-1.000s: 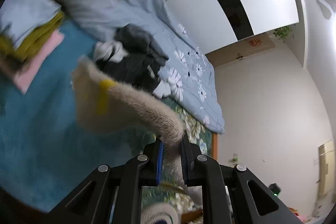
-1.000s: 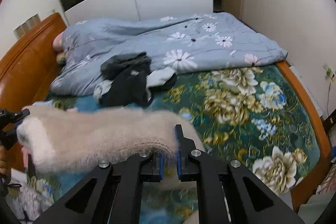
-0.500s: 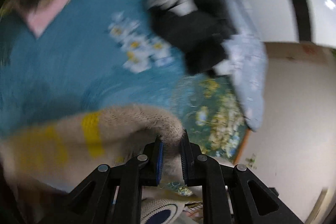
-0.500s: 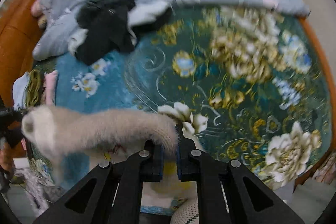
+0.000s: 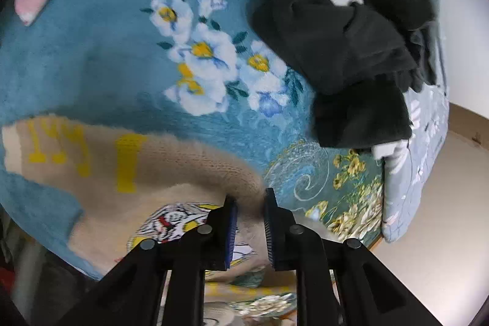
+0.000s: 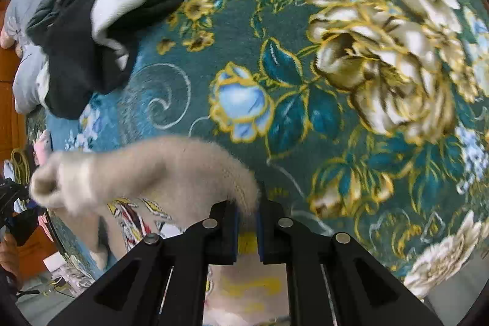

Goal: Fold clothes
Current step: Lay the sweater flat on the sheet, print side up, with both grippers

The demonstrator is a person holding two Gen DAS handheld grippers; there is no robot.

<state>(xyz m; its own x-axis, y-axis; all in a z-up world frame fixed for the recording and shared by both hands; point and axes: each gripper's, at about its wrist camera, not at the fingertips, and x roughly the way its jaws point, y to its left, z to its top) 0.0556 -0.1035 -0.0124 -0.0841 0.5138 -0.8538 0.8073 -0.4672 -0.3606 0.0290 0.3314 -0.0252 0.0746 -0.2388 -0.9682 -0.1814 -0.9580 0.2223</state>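
You have brought the sweater down: a second ago it hung stretched in the air between your hands, and now its body spreads on the blanket, on the near side of the dark clothes pile. That suggests the laying-out step is nearly done and folding can begin. Your left gripper is clamped on one knit edge, and your right gripper pinches another edge the same way. Yellow block letters run across the beige knit, too blurred and cut off to read; a cartoon print sits beneath them.
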